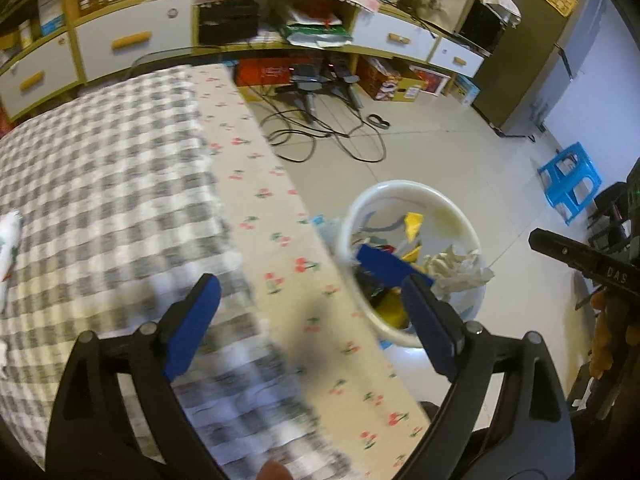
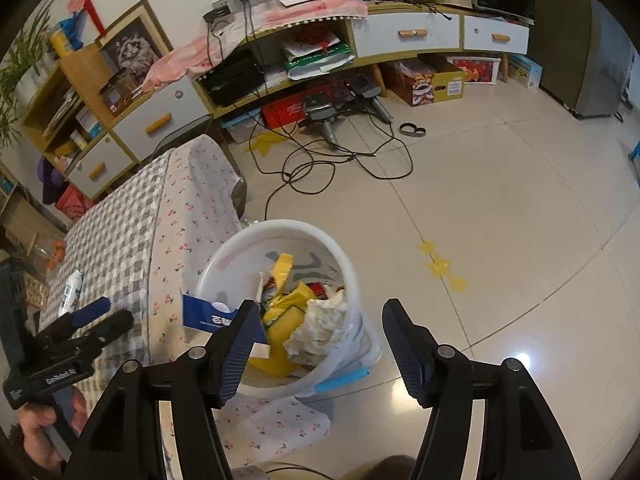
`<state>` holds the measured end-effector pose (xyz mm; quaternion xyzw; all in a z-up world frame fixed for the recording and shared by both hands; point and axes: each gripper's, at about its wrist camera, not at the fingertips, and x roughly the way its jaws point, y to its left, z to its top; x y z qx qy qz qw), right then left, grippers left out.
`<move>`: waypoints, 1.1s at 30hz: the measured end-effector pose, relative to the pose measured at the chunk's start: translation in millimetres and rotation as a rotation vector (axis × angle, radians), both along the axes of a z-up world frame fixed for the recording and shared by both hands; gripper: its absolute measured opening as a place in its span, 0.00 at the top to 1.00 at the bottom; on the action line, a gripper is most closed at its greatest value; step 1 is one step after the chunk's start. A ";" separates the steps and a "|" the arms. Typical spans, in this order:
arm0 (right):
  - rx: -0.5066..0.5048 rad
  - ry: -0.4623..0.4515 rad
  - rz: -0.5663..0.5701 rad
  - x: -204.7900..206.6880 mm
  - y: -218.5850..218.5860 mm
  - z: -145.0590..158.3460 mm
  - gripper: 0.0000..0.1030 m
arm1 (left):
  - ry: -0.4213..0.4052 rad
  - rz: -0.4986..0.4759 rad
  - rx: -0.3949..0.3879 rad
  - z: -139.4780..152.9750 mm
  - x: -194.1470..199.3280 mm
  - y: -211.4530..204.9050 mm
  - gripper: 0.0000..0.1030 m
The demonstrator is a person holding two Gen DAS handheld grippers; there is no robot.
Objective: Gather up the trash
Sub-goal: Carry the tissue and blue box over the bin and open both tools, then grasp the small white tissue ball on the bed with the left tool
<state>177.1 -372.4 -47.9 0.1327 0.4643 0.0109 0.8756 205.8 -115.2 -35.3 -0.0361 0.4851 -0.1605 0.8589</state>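
Right wrist view: white bin heaped with wrappers; both grippers gape empty, one bottle left on the table.

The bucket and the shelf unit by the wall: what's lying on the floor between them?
Loose black cables snake over the tiles, with a dark loop nearer the shelf unit. The right wrist view shows this best, beyond the bucket.

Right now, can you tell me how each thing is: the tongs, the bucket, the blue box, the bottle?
Left tongs: open, nothing between them.
Right tongs: open, nothing held.
White plastic bucket: upright on the floor, holding trash.
Blue cardboard box: tilted over the bucket's rim.
Crumpled white paper: inside the bucket.
White plastic bottle: lying on the checked tablecloth.
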 end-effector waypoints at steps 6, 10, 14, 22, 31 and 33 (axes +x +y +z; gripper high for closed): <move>-0.022 -0.017 0.052 8.6 28.1 5.9 0.34 | 0.001 0.059 0.036 3.8 -7.3 39.5 0.11; -0.037 -0.017 0.093 14.1 50.6 5.5 0.33 | 0.010 0.111 0.061 6.9 -11.9 65.1 0.11; -0.041 -0.016 0.125 19.6 71.9 6.0 0.32 | 0.026 0.182 0.109 5.3 -15.9 91.1 0.11; -0.046 -0.027 0.181 28.5 111.2 9.5 0.31 | 0.096 0.317 0.097 -3.6 -25.0 146.1 0.10; -0.052 -0.029 0.247 39.7 159.1 9.9 0.29 | 0.137 0.428 0.140 -13.8 -40.7 195.7 0.10; -0.053 -0.028 0.261 42.1 170.1 9.1 0.29 | 0.160 0.452 0.139 -17.9 -44.3 208.7 0.10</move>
